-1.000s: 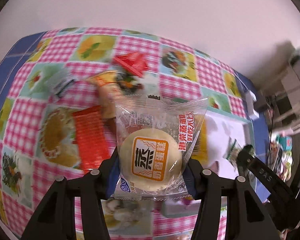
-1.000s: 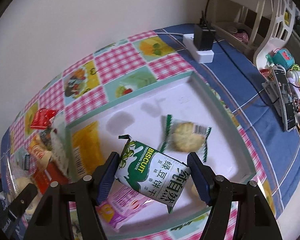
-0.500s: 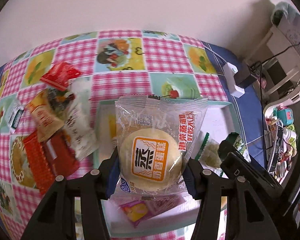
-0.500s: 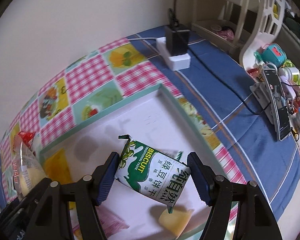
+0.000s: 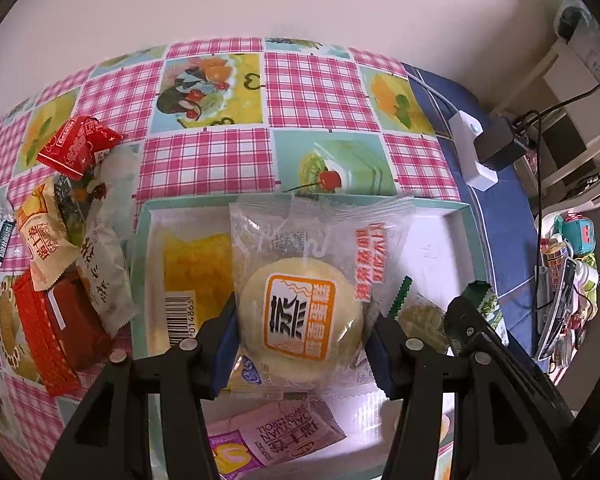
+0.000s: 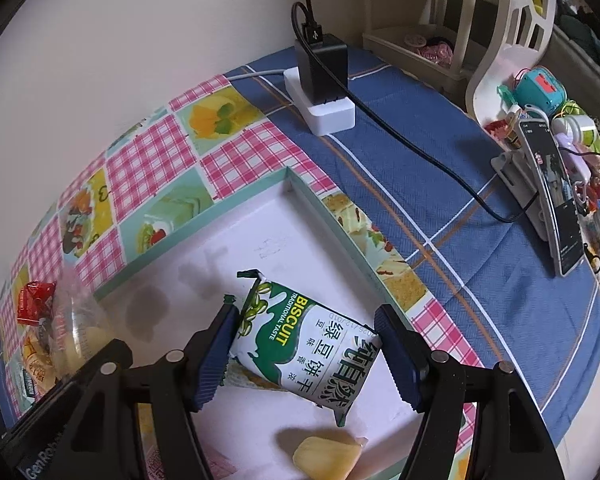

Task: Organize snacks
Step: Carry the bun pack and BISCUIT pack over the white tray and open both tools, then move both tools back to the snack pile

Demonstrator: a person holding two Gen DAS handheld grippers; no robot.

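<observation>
My left gripper (image 5: 300, 344) is shut on a clear-wrapped round steamed cake (image 5: 300, 316) and holds it above the white tray with a green rim (image 5: 466, 216). My right gripper (image 6: 306, 350) is shut on a green and white biscuit pack (image 6: 304, 350), also over the tray (image 6: 308, 196). In the tray lie a yellow pack (image 5: 194, 272), a pink Swiss roll pack (image 5: 276, 440), a green-edged biscuit (image 5: 416, 316) and a yellow snack (image 6: 326, 454). The right gripper shows at the left view's right edge (image 5: 472, 328).
Loose snacks lie left of the tray on the checked cloth: a red packet (image 5: 76, 146), a beige packet (image 5: 44, 240), a white packet (image 5: 104, 276) and a red-orange pack (image 5: 48, 328). A power strip with a black charger (image 6: 324, 80) and a phone on a stand (image 6: 552, 196) sit right.
Both grippers moved over the tray with their packs still held. The left view swung right, from the loose snack pile to the tray. The right view shifted toward the tray's far right corner.
</observation>
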